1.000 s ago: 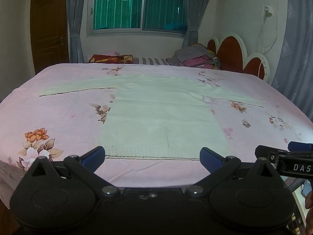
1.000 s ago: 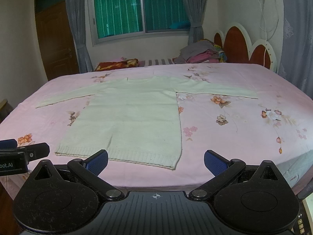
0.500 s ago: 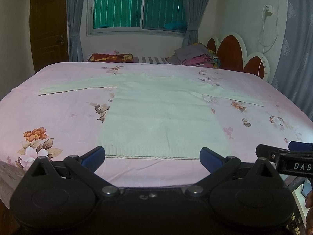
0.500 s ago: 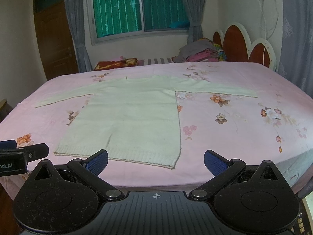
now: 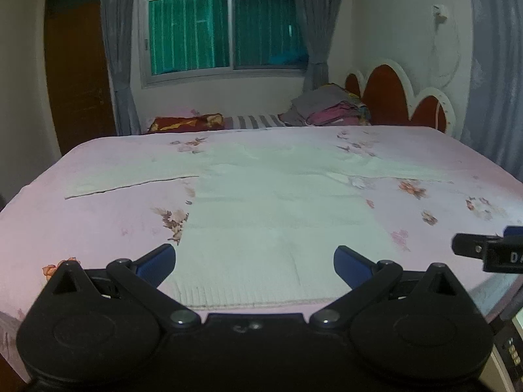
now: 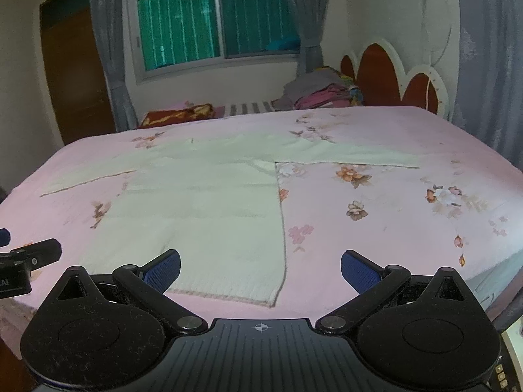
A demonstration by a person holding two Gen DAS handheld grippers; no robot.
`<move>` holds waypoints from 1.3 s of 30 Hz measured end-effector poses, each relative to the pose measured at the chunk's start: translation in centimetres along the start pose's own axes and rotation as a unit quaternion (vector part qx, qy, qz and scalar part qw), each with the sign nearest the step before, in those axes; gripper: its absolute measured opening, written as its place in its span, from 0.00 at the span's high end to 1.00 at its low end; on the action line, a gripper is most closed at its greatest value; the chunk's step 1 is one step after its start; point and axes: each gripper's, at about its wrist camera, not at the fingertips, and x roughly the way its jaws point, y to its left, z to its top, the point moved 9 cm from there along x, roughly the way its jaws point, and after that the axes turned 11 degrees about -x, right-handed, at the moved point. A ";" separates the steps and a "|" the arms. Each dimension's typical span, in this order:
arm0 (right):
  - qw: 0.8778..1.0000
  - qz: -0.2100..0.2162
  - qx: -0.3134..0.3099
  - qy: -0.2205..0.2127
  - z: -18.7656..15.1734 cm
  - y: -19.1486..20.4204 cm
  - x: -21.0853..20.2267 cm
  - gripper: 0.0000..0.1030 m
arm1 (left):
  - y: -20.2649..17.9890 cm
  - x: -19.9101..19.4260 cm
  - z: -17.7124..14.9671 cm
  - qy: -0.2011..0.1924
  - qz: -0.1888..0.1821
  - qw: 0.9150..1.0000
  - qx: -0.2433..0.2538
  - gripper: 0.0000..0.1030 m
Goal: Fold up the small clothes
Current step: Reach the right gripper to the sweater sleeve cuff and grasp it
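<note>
Both grippers are wide open and holding nothing. The left gripper (image 5: pixel 254 259) sits right over the hem of the cream sweater (image 5: pixel 268 215); the right gripper (image 6: pixel 260 266) is by the hem's right corner. The body runs straight away across the pink bedsheet (image 6: pixel 376 235), sleeves out sideways.

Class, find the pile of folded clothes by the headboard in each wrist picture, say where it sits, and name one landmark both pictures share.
Left wrist: the pile of folded clothes sits upper right of centre, beyond the bed's far edge, left of the headboard.
Right wrist: the pile sits upper right of centre, again left of the headboard.
Shared landmark: the green window.
</note>
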 end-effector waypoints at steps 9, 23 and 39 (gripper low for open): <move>1.000 -0.024 0.009 0.005 2.3 -1.1 3.7 0.00 | 1.4 4.4 2.6 -0.005 -0.022 0.999 -0.047 0.00; 0.996 -0.070 0.054 -0.011 8.1 -3.3 9.6 0.00 | 1.7 12.6 8.2 0.028 -0.070 0.997 0.005 0.00; 0.982 -0.129 0.136 -0.024 11.9 -17.2 17.8 0.17 | -4.7 25.3 11.7 0.055 -0.082 0.995 -0.018 0.00</move>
